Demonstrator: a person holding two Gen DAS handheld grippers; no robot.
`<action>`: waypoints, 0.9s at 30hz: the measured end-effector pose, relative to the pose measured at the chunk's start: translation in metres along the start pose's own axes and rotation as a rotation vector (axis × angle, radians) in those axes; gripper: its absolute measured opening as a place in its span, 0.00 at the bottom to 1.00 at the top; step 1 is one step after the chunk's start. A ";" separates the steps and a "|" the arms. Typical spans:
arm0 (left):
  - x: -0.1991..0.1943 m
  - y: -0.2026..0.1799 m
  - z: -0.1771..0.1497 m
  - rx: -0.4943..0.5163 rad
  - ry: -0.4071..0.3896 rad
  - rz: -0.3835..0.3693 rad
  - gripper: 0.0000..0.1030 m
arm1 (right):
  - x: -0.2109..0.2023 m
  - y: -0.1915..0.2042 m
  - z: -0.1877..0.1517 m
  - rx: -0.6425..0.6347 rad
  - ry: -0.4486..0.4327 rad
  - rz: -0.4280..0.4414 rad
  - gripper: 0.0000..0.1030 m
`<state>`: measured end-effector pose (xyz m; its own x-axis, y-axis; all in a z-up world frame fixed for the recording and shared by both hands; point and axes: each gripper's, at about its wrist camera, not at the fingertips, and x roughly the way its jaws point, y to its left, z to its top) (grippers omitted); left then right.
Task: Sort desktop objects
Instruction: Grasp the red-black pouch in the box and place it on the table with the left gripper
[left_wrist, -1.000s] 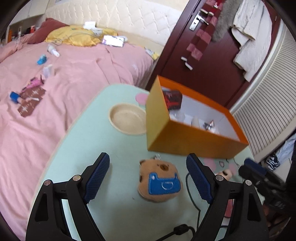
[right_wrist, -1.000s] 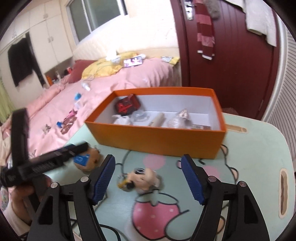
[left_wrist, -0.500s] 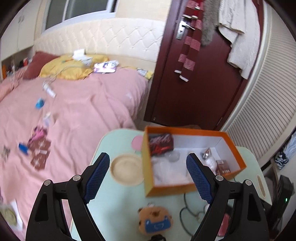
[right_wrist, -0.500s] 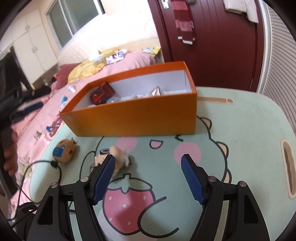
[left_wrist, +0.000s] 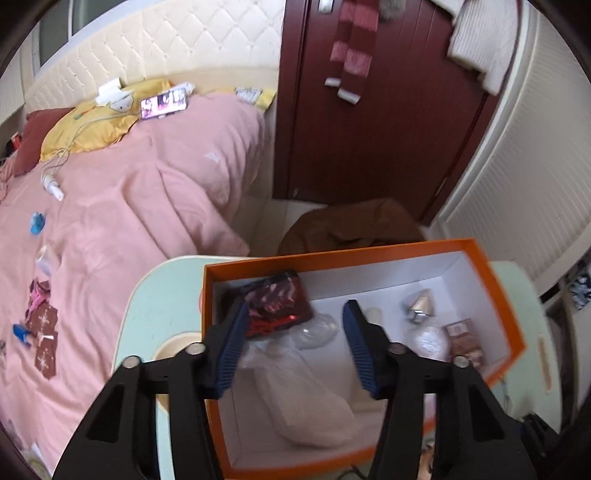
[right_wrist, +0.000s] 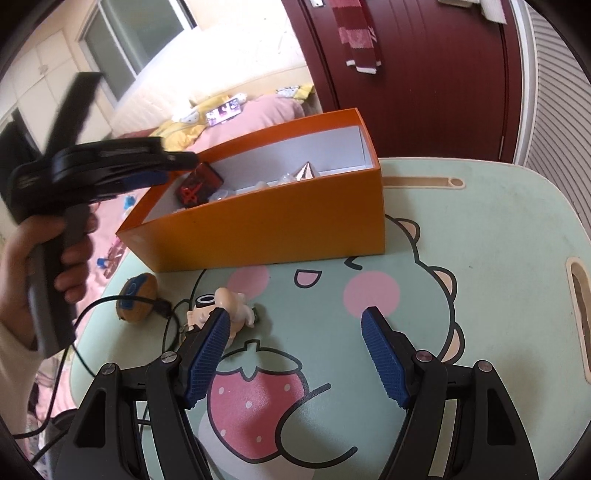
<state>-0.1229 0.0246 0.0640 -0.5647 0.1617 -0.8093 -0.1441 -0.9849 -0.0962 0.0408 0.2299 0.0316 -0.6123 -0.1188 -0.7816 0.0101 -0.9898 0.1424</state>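
The left gripper (left_wrist: 293, 345) hangs above the open orange cardboard box (left_wrist: 511, 325), jaws closing on nothing. The released right gripper (right_wrist: 295, 354) should centre on the small cream figurine (right_wrist: 225, 308) beside that box.

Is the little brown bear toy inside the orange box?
No, the brown bear toy lies on the table outside the orange box, by a black cable.
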 end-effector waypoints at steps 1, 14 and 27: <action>0.006 0.000 0.002 0.000 0.019 0.010 0.47 | 0.000 0.000 0.000 0.003 0.001 0.001 0.71; 0.039 -0.041 0.000 0.316 0.111 0.240 0.68 | 0.000 -0.004 -0.001 0.036 0.012 0.032 0.72; -0.003 -0.020 -0.001 0.229 0.110 0.034 0.42 | 0.000 -0.003 0.001 0.046 0.016 0.037 0.72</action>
<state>-0.1175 0.0437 0.0674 -0.4822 0.1085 -0.8693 -0.3136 -0.9479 0.0556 0.0405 0.2329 0.0316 -0.5993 -0.1564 -0.7851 -0.0045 -0.9801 0.1987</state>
